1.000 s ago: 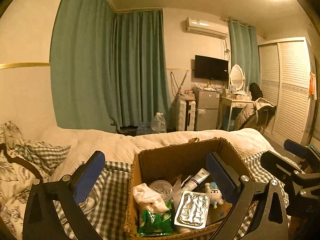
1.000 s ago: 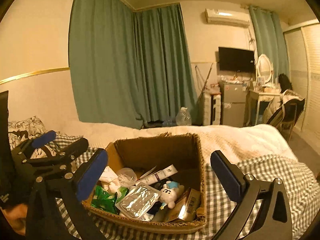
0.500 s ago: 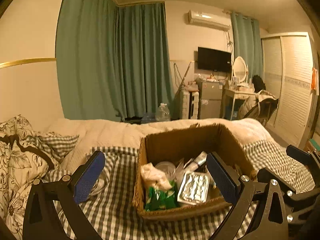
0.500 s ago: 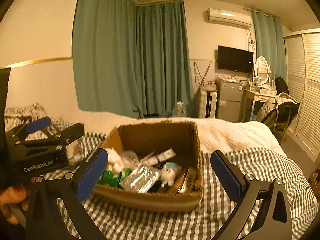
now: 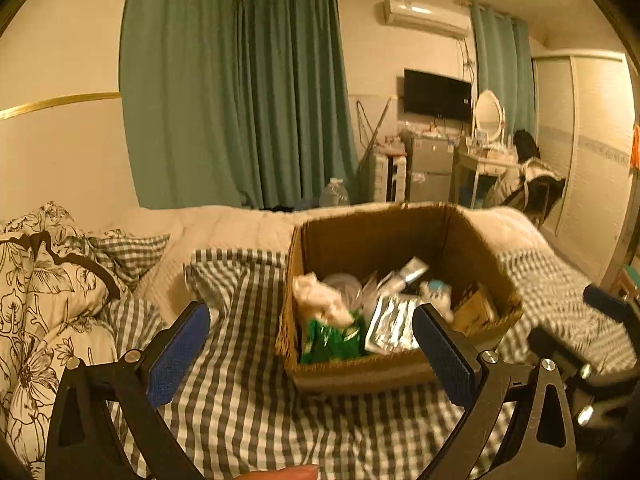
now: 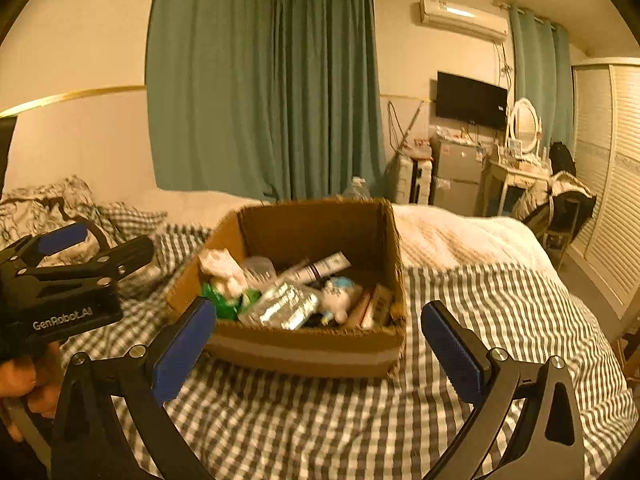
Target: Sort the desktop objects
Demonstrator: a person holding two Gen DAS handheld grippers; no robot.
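Checkered bedspread: cardboard box farther than before; both tongs spread, empty.

A bed with a checked cover fills the foreground, flowered pillows at its left; green curtains hang in the corner behind; an air conditioner sits high on the cream wall above a dark television; below stand a small grey fridge, a white dressing table with an oval mirror and a chair; louvred wardrobe doors line the right; warm yellow light throughout.
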